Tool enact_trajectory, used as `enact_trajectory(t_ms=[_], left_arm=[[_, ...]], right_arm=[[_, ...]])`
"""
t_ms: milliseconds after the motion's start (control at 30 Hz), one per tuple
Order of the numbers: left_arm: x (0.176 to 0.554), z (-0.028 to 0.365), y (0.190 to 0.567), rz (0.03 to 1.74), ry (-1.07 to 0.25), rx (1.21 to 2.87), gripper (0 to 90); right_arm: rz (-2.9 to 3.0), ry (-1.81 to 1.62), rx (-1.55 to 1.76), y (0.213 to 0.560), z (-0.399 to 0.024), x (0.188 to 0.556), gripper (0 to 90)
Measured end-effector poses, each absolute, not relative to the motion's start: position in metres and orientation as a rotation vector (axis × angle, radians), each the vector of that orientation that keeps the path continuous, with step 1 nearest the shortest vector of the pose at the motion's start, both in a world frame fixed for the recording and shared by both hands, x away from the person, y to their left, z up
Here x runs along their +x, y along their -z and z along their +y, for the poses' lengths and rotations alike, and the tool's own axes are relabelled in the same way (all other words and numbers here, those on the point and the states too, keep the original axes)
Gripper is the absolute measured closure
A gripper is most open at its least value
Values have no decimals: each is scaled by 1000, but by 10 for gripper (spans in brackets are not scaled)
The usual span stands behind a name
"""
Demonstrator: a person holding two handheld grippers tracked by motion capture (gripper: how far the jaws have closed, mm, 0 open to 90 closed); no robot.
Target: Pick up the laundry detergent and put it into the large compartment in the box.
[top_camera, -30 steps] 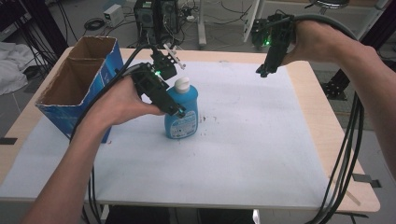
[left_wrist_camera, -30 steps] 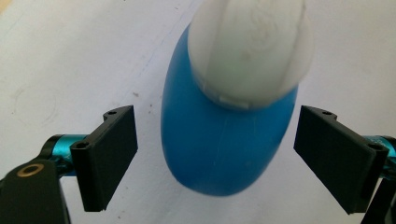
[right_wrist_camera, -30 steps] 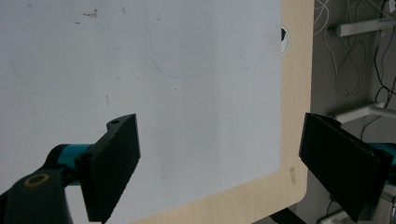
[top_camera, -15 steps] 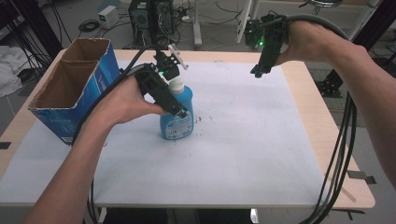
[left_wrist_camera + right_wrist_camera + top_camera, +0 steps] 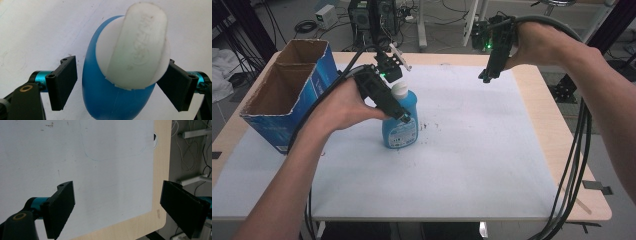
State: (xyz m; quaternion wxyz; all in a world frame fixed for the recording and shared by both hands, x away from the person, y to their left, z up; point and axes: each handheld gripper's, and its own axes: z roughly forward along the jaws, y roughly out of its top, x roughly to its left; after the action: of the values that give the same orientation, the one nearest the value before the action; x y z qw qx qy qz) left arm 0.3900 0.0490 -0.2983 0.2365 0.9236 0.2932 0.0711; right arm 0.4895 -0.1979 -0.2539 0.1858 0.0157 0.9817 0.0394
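A blue bottle point(image 5: 401, 125) with a white cap point(image 5: 399, 90) stands upright on the white mat, left of centre. My left gripper point(image 5: 404, 117) reaches down over it from the left and straddles its upper body. In the left gripper view the bottle point(image 5: 110, 100) and cap point(image 5: 135, 50) sit between the jaws. The jaws have just been closing; a thin gap remains at the left pad point(image 5: 63, 86), and the right pad point(image 5: 175, 87) is at the bottle's side. My right gripper point(image 5: 486, 76) hangs open over the mat's far right, and nothing lies between its pads point(image 5: 62, 207).
An open cardboard box point(image 5: 319, 75) with blue sides stands at the table's far left, close to my left forearm. The white mat point(image 5: 472, 160) covers most of the wooden table point(image 5: 537, 100). Cables trail off the right edge point(image 5: 577, 165).
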Motion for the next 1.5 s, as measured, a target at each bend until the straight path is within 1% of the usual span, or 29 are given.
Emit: enact_trajectory(t_ms=[233, 300, 433, 933, 1200, 1500], left_arm=[[390, 46, 297, 779, -192, 2541, 231], [391, 46, 296, 765, -194, 2552, 256], [391, 45, 296, 761, -191, 2558, 262], [392, 43, 294, 744, -202, 2591, 356], [392, 43, 294, 726, -215, 2597, 365], [396, 43, 292, 730, -199, 2611, 371]], right_arm=[[2766, -107, 50, 256, -198, 490, 117], [2769, -104, 58, 257, -199, 490, 117], [2772, -104, 59, 258, -200, 491, 117], [2770, -102, 58, 259, -200, 490, 117], [2769, -102, 57, 259, -200, 490, 117], [2770, -110, 65, 258, -201, 489, 117]])
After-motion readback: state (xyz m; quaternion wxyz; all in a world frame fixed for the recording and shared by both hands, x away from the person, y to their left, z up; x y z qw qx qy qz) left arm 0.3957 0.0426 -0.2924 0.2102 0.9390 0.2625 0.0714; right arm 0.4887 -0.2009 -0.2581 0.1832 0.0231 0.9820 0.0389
